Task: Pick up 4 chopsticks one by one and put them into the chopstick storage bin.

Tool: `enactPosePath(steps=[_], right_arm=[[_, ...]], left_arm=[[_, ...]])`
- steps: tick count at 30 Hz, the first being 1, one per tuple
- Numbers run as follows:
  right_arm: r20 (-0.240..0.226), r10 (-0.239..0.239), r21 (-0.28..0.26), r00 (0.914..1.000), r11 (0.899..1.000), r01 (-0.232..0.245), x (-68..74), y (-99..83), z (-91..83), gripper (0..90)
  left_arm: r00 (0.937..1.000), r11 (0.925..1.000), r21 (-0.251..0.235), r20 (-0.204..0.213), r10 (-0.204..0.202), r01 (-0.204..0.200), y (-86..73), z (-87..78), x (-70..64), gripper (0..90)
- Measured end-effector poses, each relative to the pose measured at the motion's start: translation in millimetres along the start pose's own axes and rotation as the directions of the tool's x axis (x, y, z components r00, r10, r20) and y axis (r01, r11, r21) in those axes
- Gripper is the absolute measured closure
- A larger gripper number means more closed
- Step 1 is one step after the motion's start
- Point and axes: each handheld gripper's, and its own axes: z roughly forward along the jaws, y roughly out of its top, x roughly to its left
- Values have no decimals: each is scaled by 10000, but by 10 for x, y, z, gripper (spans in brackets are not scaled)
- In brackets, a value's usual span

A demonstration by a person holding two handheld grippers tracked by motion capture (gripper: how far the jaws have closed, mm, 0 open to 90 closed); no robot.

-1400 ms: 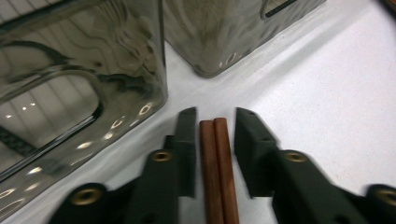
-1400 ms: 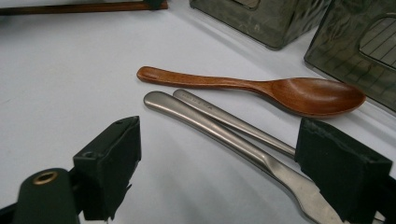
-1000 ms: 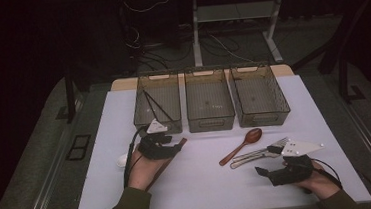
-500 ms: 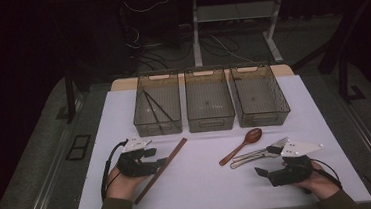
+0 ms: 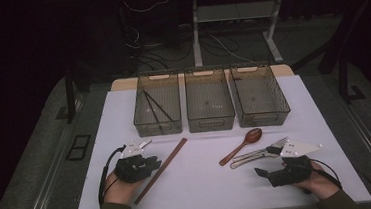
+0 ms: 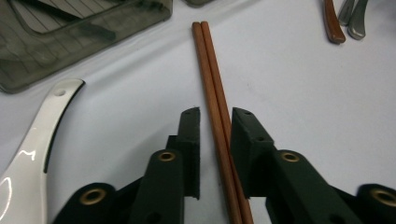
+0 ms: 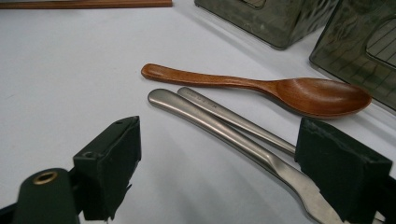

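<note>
Black claw pads of the left claw stand a little apart, one on each side of a pair of reddish-brown wooden chopsticks that lie side by side on the white surface; a narrow gap shows between each pad and the wood, so the pair is straddled, not clamped. In the high view the left claw sits near the middle of the chopsticks, which run diagonally from the person's near left toward the leftmost of three smoky translucent bins. To do this step well, the jaws probably ought to close squarely across both sticks at once, so that neither rolls out or crosses the other, and low enough that the pads catch the wood rather than skate over it. A grip near the midpoint should keep the pair level on lifting; a grip toward one end would likely let the far tips droop. A white ceramic spoon handle lies just beside the left jaw and is best left untouched. Farther out, the right claw stands wide open over two metal utensil handles, with a wooden spoon just beyond them; in the high view the right claw rests near the surface's front edge.
</note>
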Motion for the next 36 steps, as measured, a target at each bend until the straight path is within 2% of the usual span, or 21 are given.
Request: enactPosePath(steps=[2, 13, 22, 36], right_arm=[[-15, -8, -16, 10000, 10000, 8, 1, 0, -1, 143], [12, -3, 0, 10000, 10000, 3, -2, -1, 0, 143], [19, -5, 7, 10000, 10000, 4, -2, -1, 0, 143], [19, -14, 10, 10000, 10000, 14, -3, -2, -1, 143]], left_arm=[[9999, 9999, 110, 153, -19, 17, -8, 17, 6, 775], [9996, 9991, 416, 291, -25, 12, -15, 89, -8, 772], [9998, 9984, 553, 213, 64, -76, -15, 119, -15, 777], [9995, 9963, 828, -169, 259, -244, -24, 146, -20, 789]])
